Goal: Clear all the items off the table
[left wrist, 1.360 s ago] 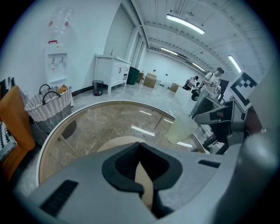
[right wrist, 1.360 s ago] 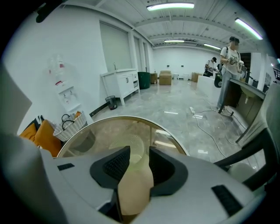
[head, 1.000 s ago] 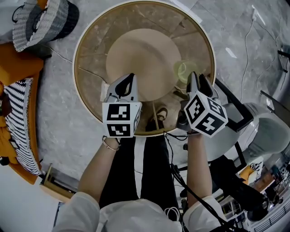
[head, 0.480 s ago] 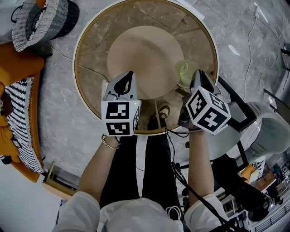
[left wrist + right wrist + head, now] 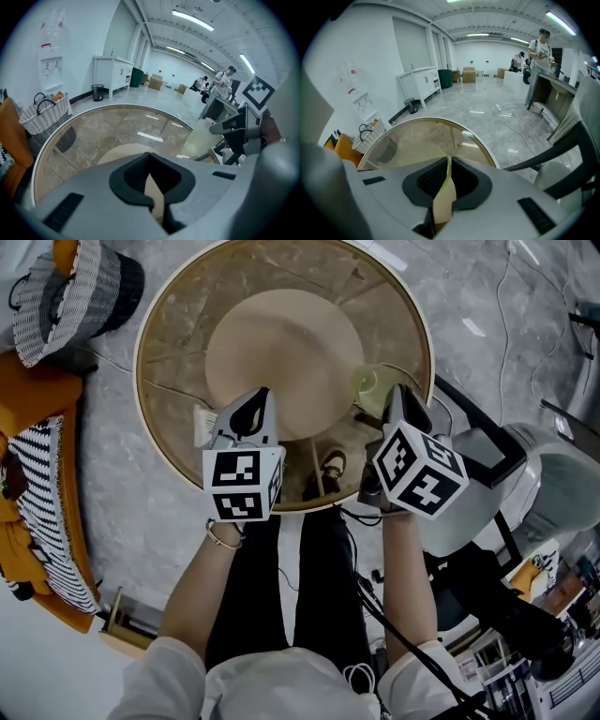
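**Right jaws pinch the cup's wall at the right edge of the glass desk**

You stand at the near side of a round glass desk (image 5: 141,362), looking steeply down, with a gripper in each hand. The only loose item on the glass is a translucent, pale green cup (image 5: 370,385), upright near the desk's right rim.

Your right gripper (image 5: 398,395) reaches it from the near side. Its jaws are clamped on the cup's thin wall, one inside and one outside, and the right gripper view shows that wall as a pale strip squeezed between them. Pinching the wall probably suits a soft, wide cup better than spanning its whole body.

Your left gripper (image 5: 258,399) hovers over the near-left part of the glass. Its jaws are together at the tips with nothing between them (the tan sliver there looks like the desk's base seen through the glass). It seems parked clear of the cup.

A woven basket (image 5: 66,296) stands on the floor, far left.
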`<state>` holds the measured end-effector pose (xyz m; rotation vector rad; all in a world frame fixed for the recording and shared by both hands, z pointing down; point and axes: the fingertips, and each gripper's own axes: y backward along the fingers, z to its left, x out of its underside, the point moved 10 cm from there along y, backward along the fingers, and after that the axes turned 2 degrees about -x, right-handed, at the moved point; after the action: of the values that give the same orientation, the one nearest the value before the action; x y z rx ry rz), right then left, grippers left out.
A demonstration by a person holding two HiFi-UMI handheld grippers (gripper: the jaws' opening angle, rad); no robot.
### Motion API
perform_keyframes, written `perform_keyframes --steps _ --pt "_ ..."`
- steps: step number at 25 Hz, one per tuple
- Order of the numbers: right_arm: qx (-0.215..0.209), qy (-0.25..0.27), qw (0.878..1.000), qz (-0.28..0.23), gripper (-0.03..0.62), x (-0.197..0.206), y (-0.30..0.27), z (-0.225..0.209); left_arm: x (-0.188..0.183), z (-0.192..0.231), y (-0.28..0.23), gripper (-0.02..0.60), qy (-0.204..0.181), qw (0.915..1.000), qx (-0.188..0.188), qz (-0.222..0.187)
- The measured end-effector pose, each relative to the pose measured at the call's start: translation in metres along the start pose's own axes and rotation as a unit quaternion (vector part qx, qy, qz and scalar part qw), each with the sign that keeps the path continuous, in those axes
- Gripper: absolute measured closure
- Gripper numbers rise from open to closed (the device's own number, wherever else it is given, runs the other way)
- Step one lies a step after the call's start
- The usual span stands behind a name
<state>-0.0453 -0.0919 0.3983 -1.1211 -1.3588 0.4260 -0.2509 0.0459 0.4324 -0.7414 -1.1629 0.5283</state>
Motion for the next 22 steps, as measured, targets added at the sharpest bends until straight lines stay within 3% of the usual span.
perform_keyframes --steps 12,22 --pt "0.053 -0.094 0.994 -0.019 0.548 0.065 0.074 -0.068 0.016 -0.091 0.006 0.574 -0.091 0.9925 0.08 0.014" --pt "0.134 -0.223 0.965 -0.038 0.548 0.141 0.147 -0.15 0.049 -0.198 0.017 0.574 -0.199 0.9626 0.178 0.046"
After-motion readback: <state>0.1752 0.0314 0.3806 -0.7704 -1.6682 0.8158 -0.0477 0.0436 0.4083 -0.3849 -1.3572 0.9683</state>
